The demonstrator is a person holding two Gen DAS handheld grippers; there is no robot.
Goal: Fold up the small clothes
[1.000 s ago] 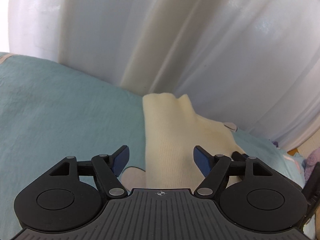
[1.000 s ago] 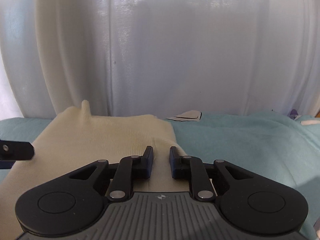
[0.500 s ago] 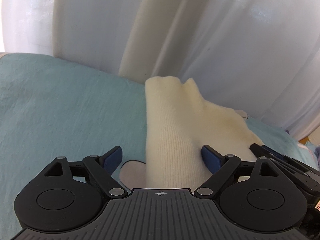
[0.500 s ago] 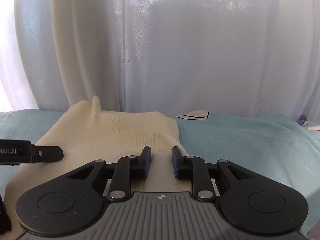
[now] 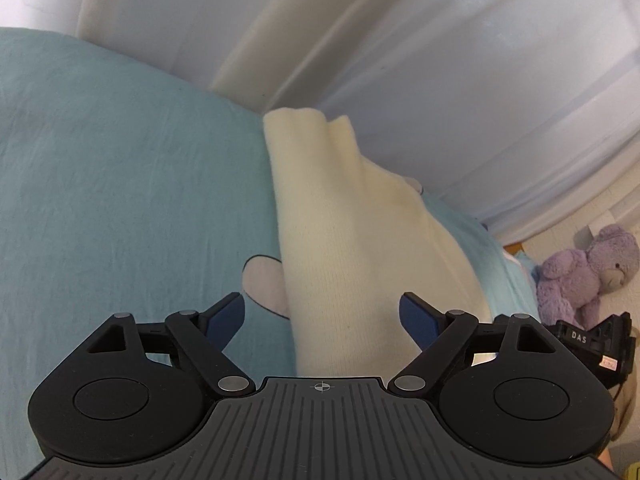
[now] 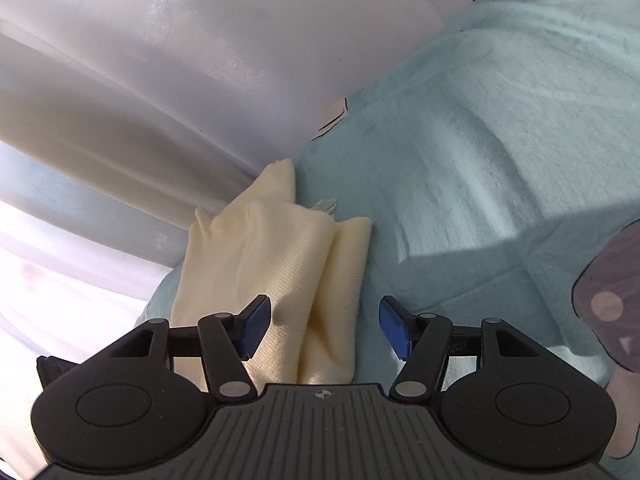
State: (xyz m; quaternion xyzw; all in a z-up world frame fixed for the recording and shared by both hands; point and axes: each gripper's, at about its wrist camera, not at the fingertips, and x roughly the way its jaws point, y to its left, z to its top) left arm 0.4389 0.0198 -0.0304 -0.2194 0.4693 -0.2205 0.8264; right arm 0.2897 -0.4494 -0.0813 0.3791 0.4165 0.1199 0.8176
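Note:
A cream knitted garment [image 5: 352,240] lies folded in a long strip on the teal bed sheet [image 5: 120,184]. My left gripper [image 5: 322,320] is open and empty, its jaws wide on either side of the garment's near end. In the right wrist view the same garment [image 6: 280,272] lies in layered folds, its far end by the curtain. My right gripper [image 6: 322,326] is open and empty, its left fingertip [image 6: 254,322] over the cloth and the right one over the sheet [image 6: 480,184].
A white curtain [image 5: 400,60] hangs along the far edge of the bed. A purple teddy bear [image 5: 580,272] sits on the floor at the right. The right gripper's body [image 5: 592,344] shows at the left wrist view's right edge.
My right gripper has opened from nearly shut and its view has tilted and swung to the garment's side. The left gripper opened wider and pulled back a little.

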